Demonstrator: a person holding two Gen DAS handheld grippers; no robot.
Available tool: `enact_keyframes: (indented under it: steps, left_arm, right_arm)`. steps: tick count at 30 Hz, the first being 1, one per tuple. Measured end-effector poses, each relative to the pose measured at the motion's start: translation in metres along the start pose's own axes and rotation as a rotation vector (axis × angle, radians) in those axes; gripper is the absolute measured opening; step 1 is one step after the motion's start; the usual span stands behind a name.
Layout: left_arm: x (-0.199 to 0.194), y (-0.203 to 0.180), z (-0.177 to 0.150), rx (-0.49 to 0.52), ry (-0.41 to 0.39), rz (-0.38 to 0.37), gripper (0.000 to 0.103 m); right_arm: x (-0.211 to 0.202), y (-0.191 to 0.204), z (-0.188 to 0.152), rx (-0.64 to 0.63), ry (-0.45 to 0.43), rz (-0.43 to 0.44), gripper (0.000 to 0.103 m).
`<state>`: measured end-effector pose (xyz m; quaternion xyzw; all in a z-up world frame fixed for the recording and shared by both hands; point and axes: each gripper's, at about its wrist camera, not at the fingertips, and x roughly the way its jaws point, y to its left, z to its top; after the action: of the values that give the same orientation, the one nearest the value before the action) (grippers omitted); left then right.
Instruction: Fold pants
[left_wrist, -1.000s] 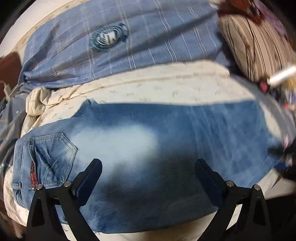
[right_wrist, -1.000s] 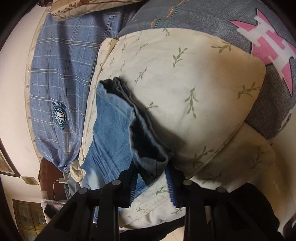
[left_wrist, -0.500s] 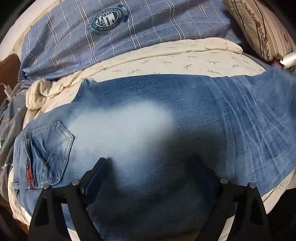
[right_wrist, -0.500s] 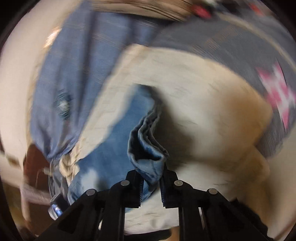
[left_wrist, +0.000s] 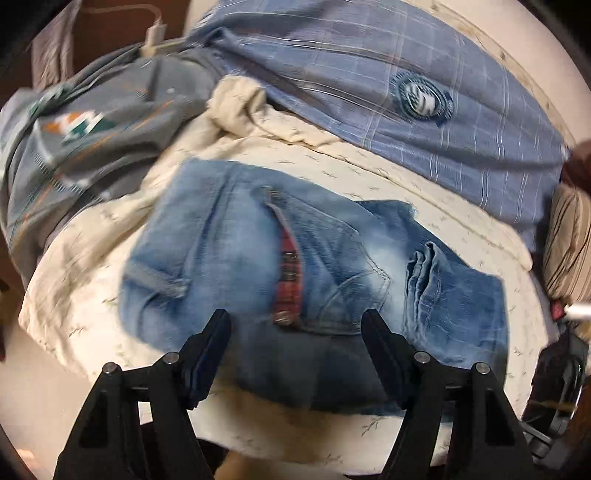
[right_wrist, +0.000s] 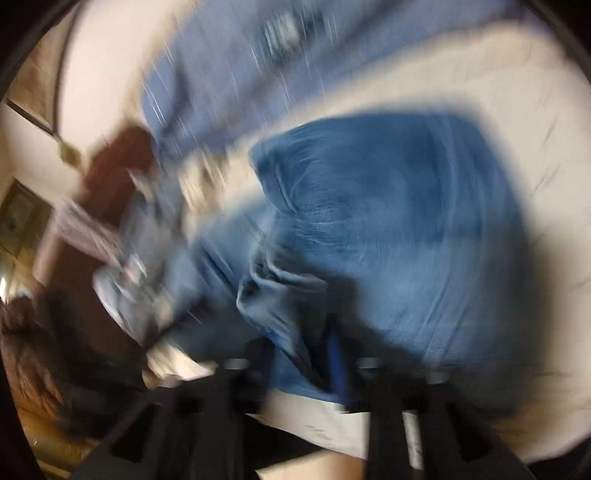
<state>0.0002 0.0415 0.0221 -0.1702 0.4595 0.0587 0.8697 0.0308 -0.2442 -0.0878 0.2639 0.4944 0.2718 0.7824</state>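
Note:
Blue jeans (left_wrist: 314, 280) lie on a cream leaf-print cover, doubled over, with a back pocket and a red plaid trim showing. My left gripper (left_wrist: 295, 328) is open just above the near edge of the jeans and holds nothing. In the blurred right wrist view the jeans (right_wrist: 388, 221) fill the middle. My right gripper (right_wrist: 303, 354) is shut on a bunched fold of the denim, which rises between its fingers.
A blue plaid sheet (left_wrist: 406, 85) with a round badge lies behind the jeans. A grey patterned blanket (left_wrist: 92, 129) is at the left. A striped pillow (left_wrist: 569, 240) is at the right. The cream cover (left_wrist: 92, 295) ends near the gripper.
The right gripper closed on the leg end and carried it over toward the waist, so the jeans are now doubled. The left view swung to the waist and pocket end.

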Motion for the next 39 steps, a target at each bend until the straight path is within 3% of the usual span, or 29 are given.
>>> enact_keyframes:
  steps: [1,2,3,9,11,12,13,14,15,16,18,19,21,24,25,28,31,32,34,35,36,39]
  left_arm:
    - [-0.005,0.004,0.001,-0.021,0.004,-0.027,0.074]
    - [-0.008,0.004,0.000,-0.032,0.004,-0.046,0.074]
    - [-0.010,0.001,0.003,-0.042,0.006,-0.083,0.074]
    - [-0.015,-0.052,0.001,0.014,0.074,-0.351,0.074]
    - [-0.008,-0.072,-0.006,0.042,0.130,-0.445,0.075]
    - [0.003,-0.084,-0.012,0.066,0.165,-0.476,0.078]
    - [0.014,-0.094,-0.020,0.100,0.200,-0.447,0.080]
    - [0.031,-0.103,-0.028,0.145,0.249,-0.357,0.080]
    - [0.063,-0.107,-0.041,0.201,0.332,-0.181,0.077]
    - [0.073,-0.106,-0.045,0.218,0.349,-0.137,0.071]
    - [0.055,-0.117,-0.044,0.275,0.259,-0.096,0.072]
    - [0.047,-0.119,-0.042,0.271,0.248,-0.101,0.072]
    - [0.022,-0.126,-0.032,0.270,0.151,-0.156,0.073]
    - [0.001,-0.147,-0.023,0.369,-0.016,-0.118,0.076]
    - [0.002,-0.151,-0.021,0.386,-0.037,-0.111,0.076]
    - [0.021,-0.171,-0.002,0.434,-0.060,-0.096,0.076]
    - [0.050,-0.184,0.018,0.458,-0.063,-0.006,0.076]
    - [0.064,-0.185,0.022,0.463,-0.046,0.042,0.076]
    - [0.110,-0.175,0.025,0.455,0.118,0.152,0.078]
    - [0.124,-0.164,0.025,0.404,0.165,0.133,0.081]
    - [0.124,-0.154,0.028,0.340,0.124,0.124,0.092]
    - [0.126,-0.154,0.029,0.358,0.118,0.132,0.093]
  right_arm:
    - [-0.008,0.001,-0.001,-0.003,-0.038,0.026,0.054]
    - [-0.016,0.002,0.000,0.028,-0.026,0.059,0.072]
    - [-0.026,0.000,0.002,0.060,-0.024,0.090,0.076]
    - [-0.103,-0.025,0.003,0.139,-0.225,0.196,0.080]
    - [-0.094,-0.044,0.000,0.204,-0.184,0.234,0.082]
    - [-0.084,-0.060,-0.003,0.261,-0.137,0.211,0.082]
    - [-0.073,-0.074,-0.006,0.309,-0.103,0.211,0.082]
    - [-0.068,-0.083,-0.010,0.334,-0.103,0.252,0.082]
    - [-0.071,-0.088,-0.014,0.365,-0.128,0.311,0.082]
    - [-0.072,-0.091,-0.014,0.389,-0.133,0.334,0.082]
    - [-0.076,-0.087,-0.011,0.394,-0.129,0.352,0.082]
    - [-0.081,-0.084,-0.010,0.380,-0.138,0.350,0.082]
    - [-0.099,-0.080,-0.002,0.351,-0.178,0.347,0.082]
    - [-0.123,-0.089,0.018,0.299,-0.212,0.275,0.082]
    - [-0.125,-0.092,0.027,0.294,-0.214,0.253,0.082]
    - [-0.108,-0.101,0.059,0.297,-0.189,0.186,0.082]
    - [-0.090,-0.110,0.079,0.313,-0.141,0.164,0.081]
    - [-0.085,-0.106,0.086,0.307,-0.139,0.166,0.081]
    - [-0.078,-0.105,0.094,0.289,-0.145,0.142,0.081]
    - [-0.072,-0.104,0.098,0.291,-0.135,0.139,0.081]
    - [-0.064,-0.108,0.100,0.293,-0.095,0.123,0.081]
    - [-0.051,-0.103,0.103,0.235,-0.062,0.050,0.069]
